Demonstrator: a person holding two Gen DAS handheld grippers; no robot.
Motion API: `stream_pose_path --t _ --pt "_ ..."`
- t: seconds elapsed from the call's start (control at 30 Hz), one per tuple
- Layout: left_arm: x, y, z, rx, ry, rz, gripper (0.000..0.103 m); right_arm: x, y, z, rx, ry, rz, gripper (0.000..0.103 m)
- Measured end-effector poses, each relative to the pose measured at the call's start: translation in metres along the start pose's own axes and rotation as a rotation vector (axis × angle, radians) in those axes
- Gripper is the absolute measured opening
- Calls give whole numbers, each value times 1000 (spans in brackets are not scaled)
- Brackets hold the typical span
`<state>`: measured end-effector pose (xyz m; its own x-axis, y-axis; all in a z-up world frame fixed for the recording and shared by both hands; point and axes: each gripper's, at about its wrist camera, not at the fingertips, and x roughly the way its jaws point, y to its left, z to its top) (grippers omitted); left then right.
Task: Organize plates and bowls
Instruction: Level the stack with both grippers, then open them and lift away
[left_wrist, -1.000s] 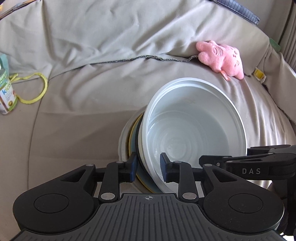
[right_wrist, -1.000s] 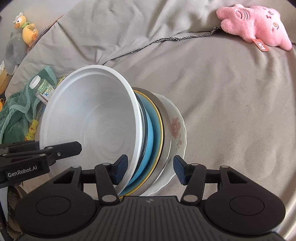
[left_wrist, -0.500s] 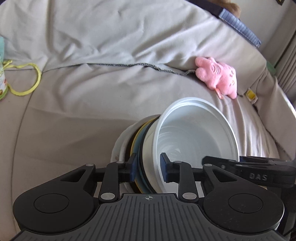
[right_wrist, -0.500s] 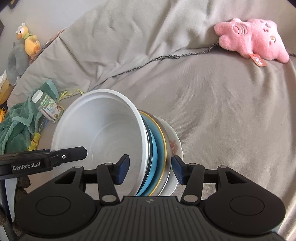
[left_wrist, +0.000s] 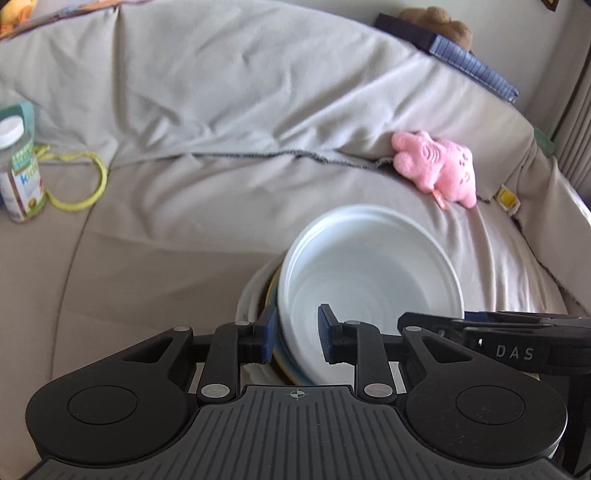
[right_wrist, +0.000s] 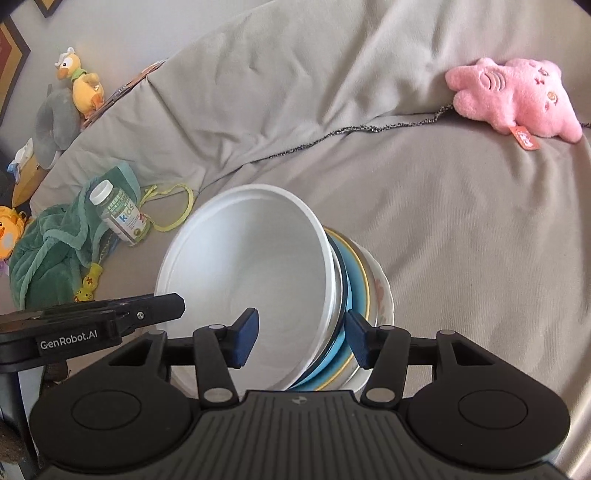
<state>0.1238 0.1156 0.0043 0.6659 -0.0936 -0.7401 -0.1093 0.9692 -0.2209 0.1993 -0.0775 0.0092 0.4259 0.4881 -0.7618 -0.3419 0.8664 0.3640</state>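
A deep white bowl (left_wrist: 369, 273) (right_wrist: 258, 266) sits on top of a stack of plates, which includes a blue plate (right_wrist: 349, 291) and a floral white plate (right_wrist: 382, 295). The stack hangs tilted above the grey cover. My left gripper (left_wrist: 297, 332) is closing on the stack's near rim, one pad inside the bowl and the other outside the plates' edge (left_wrist: 258, 295). My right gripper (right_wrist: 301, 339) clamps the opposite rim the same way. Each gripper's black body shows at the edge of the other's view.
A pink plush (left_wrist: 436, 170) (right_wrist: 513, 96) lies at the back right. A vitamin bottle (left_wrist: 20, 177) (right_wrist: 118, 214), a yellow cord (left_wrist: 81, 184) and a green towel (right_wrist: 55, 240) lie at the left. The grey cover (left_wrist: 184, 258) spreads under the stack.
Both grippers have risen with the stack, so the cover, bottle and plush look farther away. The left jaws have narrowed a little on the rim.
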Motion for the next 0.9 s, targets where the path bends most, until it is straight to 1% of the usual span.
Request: stream_pose_path --t 0.1,0.23,0.4,0.5,0.57,0.63,0.67,0.7,0.8,0.9 --pt "3 -2 8 0 -11 24 26 2 2 8 -19 -15 -31 52" --pt "8 -2 9 3 -8 30 26 0 -2 13 -6 -28 -40 52" --pt "10 1 8 4 -9 51 26 1 -8 14 -15 -49 -121 52" --pt "8 2 8 6 -26 60 26 1 -15 15 11 -57 -125 52" --pt "2 4 6 -1 -58 50 26 -4 -14 12 6 -78 -108 52" --pt "-7 3 2 3 -111 43 26 -12 -9 7 -15 -116 -96 54" --pt "-13 1 -2 9 -142 46 26 -16 -7 5 -24 -135 -89 55" --pt "-17 -1 -6 19 -172 50 26 -20 -4 1 -26 -153 -86 60" --pt "-32 -10 -27 47 -242 39 26 -36 2 -11 -49 -211 -87 64" --pt "-53 -16 -58 18 -291 0 26 -57 13 -30 -100 -277 -120 70"
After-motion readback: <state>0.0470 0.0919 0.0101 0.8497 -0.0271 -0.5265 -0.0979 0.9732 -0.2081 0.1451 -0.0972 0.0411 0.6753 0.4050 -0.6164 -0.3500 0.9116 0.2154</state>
